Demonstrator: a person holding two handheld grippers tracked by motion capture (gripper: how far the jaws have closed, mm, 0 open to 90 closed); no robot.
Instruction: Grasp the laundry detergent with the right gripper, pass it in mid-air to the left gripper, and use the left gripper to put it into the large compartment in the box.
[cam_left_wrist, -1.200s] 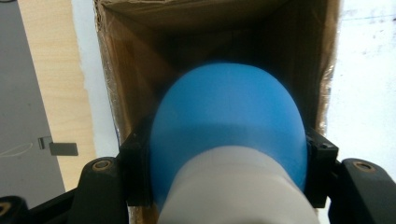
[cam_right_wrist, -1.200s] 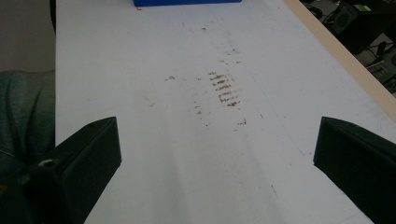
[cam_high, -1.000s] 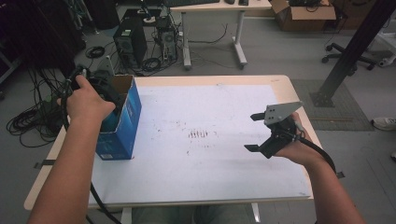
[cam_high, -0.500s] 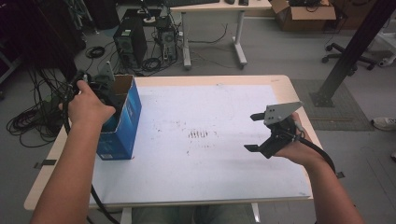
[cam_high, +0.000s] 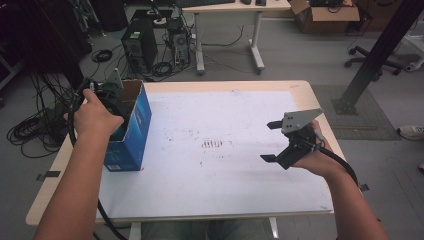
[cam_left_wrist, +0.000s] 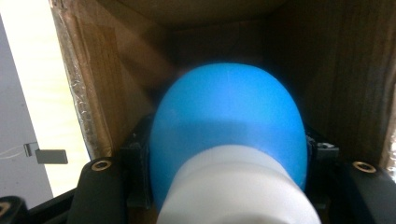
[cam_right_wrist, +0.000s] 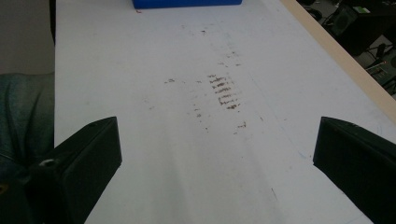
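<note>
At the left of the high view, the left gripper dips into the open top of a blue cardboard box on the table's left edge. Its jaws are clamped on a blue-and-white round object inside the box. At the right, the right gripper hovers over the white tabletop, jaws wide apart and empty.

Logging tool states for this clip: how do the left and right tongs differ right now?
The left tongs are shut on a blue-and-white object inside the box; the right tongs are open and hold nothing. The left tongs sit at the table's left edge, within cardboard walls; the right tongs hover over the bare white top on the right. Each is held in one hand.
</note>
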